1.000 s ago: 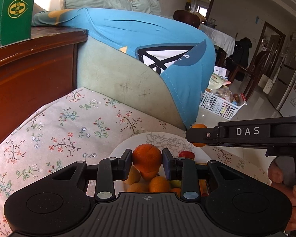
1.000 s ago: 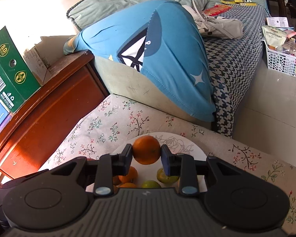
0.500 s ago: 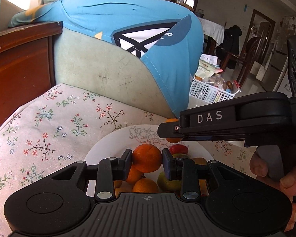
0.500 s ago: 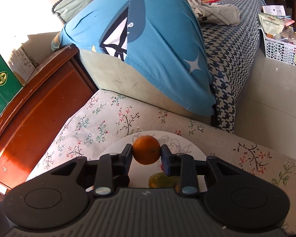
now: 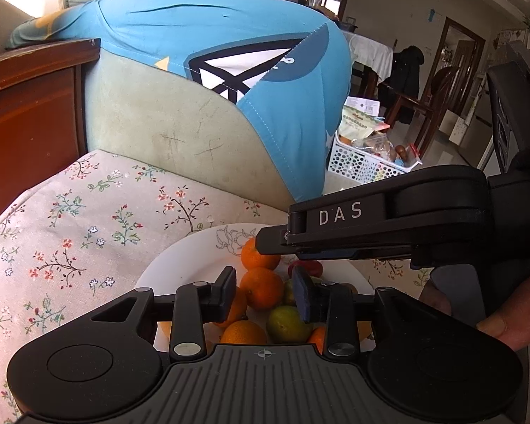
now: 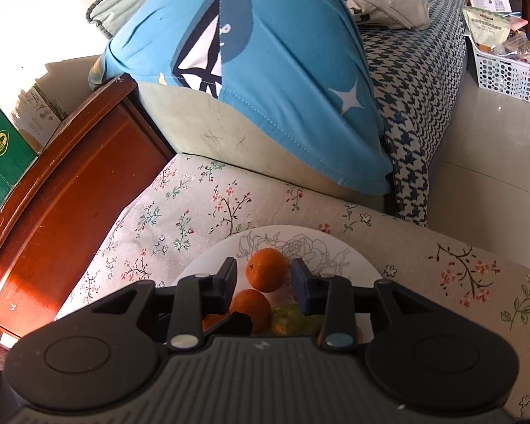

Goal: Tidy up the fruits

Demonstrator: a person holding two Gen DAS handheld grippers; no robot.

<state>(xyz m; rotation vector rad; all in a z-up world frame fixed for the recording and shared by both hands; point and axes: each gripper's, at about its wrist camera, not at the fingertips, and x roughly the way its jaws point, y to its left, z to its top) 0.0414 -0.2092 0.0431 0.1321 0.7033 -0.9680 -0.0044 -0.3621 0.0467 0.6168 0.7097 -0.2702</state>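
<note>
A white plate (image 5: 194,251) with a rose drawing holds several oranges and green citrus fruits on the floral cloth. My left gripper (image 5: 265,291) is open over the plate; an orange (image 5: 261,288) lies loose between its fingers. My right gripper (image 6: 264,282) is open too, with another orange (image 6: 266,270) resting on the plate (image 6: 339,251) between its fingers. The right gripper also shows in the left wrist view (image 5: 275,243), reaching in from the right above the far orange (image 5: 252,256). A green citrus (image 5: 288,323) and a red fruit (image 5: 309,266) lie beside them.
A sofa arm with a blue cushion (image 5: 229,70) rises just behind the plate. A dark wooden cabinet (image 5: 28,106) stands at the left. A white basket of goods (image 5: 367,162) sits on the floor at the right. The floral cloth (image 5: 70,229) stretches left of the plate.
Both grippers have opened and let go of their oranges, which now rest on the plate. Both came lower and closer over the plate.
</note>
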